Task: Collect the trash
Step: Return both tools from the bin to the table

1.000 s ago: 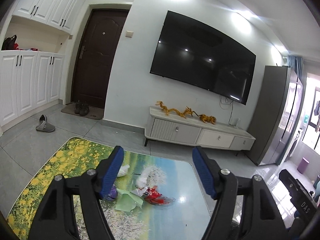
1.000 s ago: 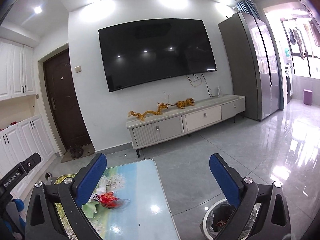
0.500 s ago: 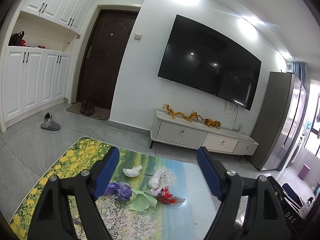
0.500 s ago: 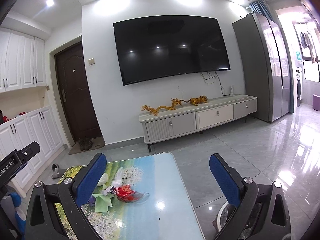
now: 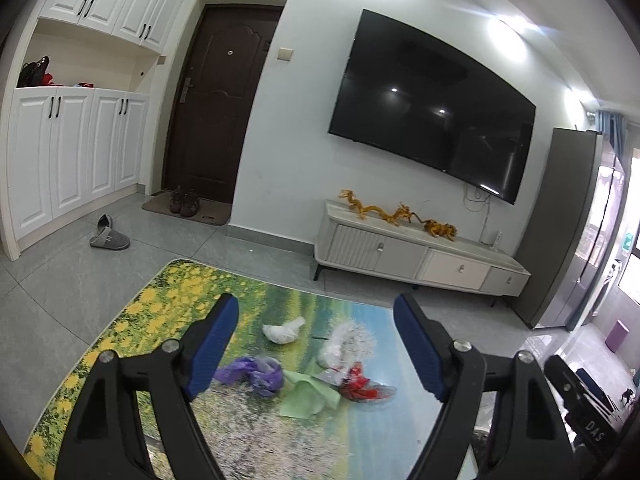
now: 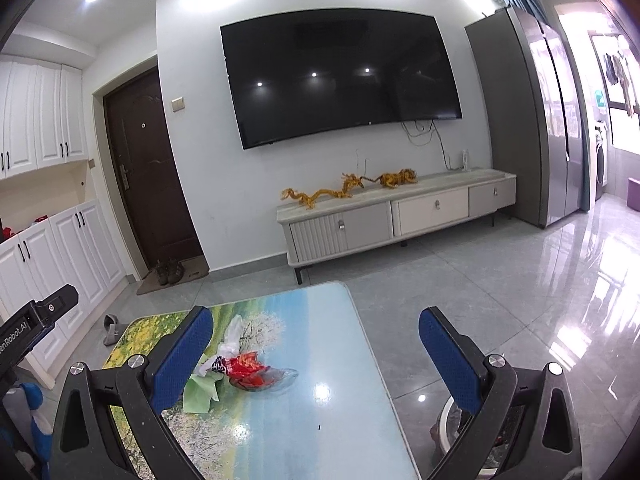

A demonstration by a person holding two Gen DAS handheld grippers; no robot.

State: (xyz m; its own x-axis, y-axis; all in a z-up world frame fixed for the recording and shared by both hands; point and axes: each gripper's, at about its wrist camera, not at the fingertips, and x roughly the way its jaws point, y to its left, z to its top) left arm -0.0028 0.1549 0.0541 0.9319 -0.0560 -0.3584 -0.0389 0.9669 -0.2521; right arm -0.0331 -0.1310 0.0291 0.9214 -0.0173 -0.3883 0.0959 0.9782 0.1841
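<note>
Left wrist view shows the trash in a loose cluster near the middle of the table [image 5: 132, 312]: purple bag [image 5: 256, 376], green paper [image 5: 306, 396], red wrapper [image 5: 360, 386], white tissue [image 5: 282, 332]. Left gripper [image 5: 316, 348] hangs above the table, spread wide and empty, likely lining up a grab. Right gripper [image 6: 316, 354] is likewise wide and empty, the bin [image 6: 450, 426] beside the table's right edge.

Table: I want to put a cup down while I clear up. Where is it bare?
The right part of the table is bare, from the red wrapper to the right edge. The far-left corner with yellow flowers is bare too. The middle is crowded: white wad, purple bag, green paper.
</note>
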